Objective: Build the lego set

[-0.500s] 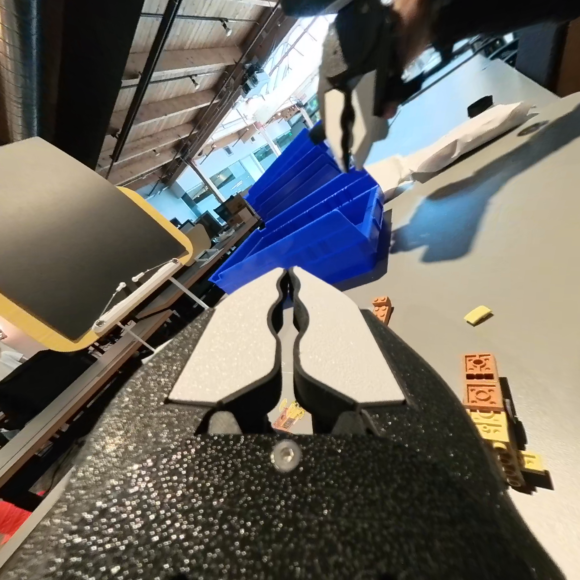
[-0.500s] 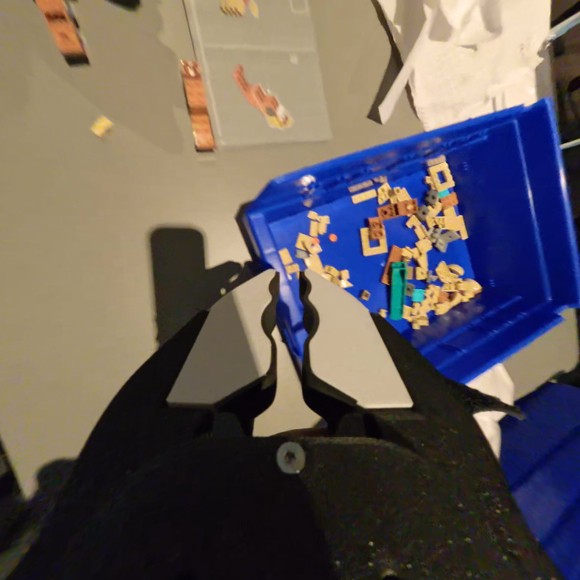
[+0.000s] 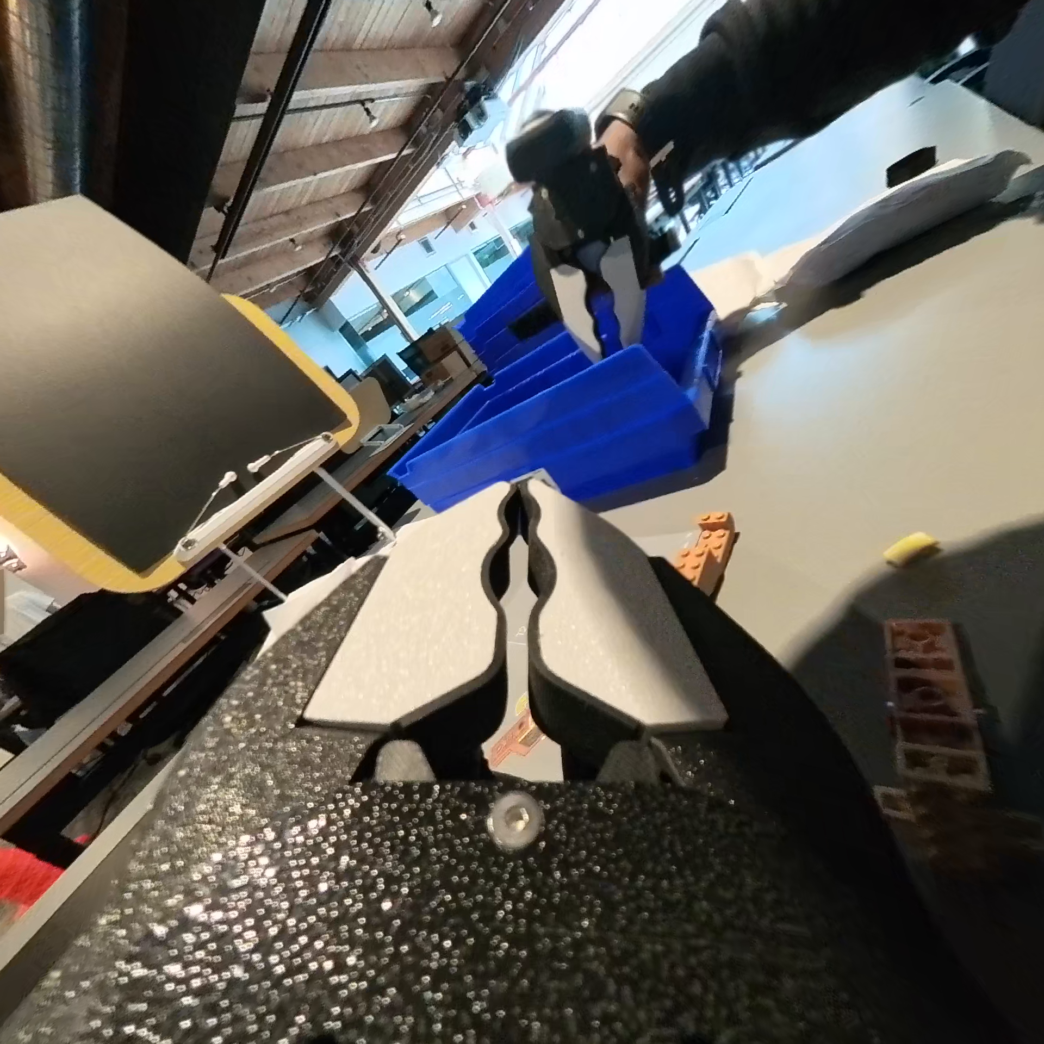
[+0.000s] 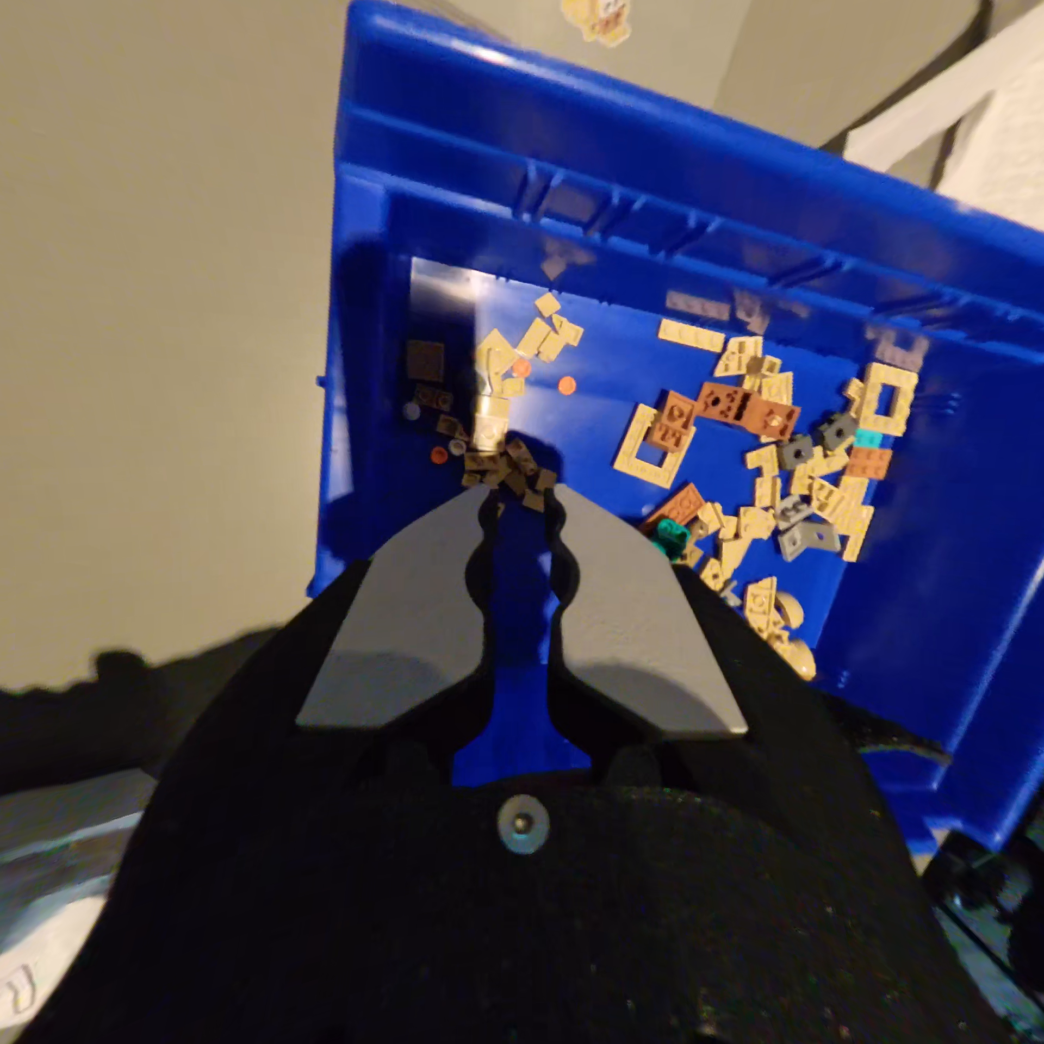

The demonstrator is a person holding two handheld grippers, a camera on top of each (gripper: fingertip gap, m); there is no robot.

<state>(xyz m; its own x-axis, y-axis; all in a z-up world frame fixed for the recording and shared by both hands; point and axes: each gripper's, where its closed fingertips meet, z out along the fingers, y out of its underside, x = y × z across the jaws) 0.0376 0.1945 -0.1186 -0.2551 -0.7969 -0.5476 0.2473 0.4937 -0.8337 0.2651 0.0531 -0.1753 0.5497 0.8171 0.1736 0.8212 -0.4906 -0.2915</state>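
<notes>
My right gripper [image 4: 520, 497] is open, with its tips low inside a blue bin [image 4: 565, 186], just short of a small heap of tan Lego pieces [image 4: 508, 474]. More tan, brown, grey and teal pieces [image 4: 791, 452] lie spread over the bin floor. In the left wrist view the right gripper [image 3: 607, 344] hangs over the blue bins [image 3: 565, 440], held by a dark-sleeved arm. My left gripper [image 3: 520, 491] is shut and empty, low over the grey table [image 3: 847, 423]. A brown brick assembly [image 3: 706, 542] lies just right of its fingers.
A brown and tan brick strip [image 3: 932, 717] lies in shadow at the right, and a small yellow piece [image 3: 912, 549] lies beyond it. White paper [image 3: 904, 209] lies behind the bins. A black and yellow panel [image 3: 141, 367] stands off the table's left edge. One gripper's finger ends stand about 30 centimetres off the other's.
My right gripper has come down from above the table into the blue bin, close to the tan heap. My left gripper has dropped lower and stays shut.
</notes>
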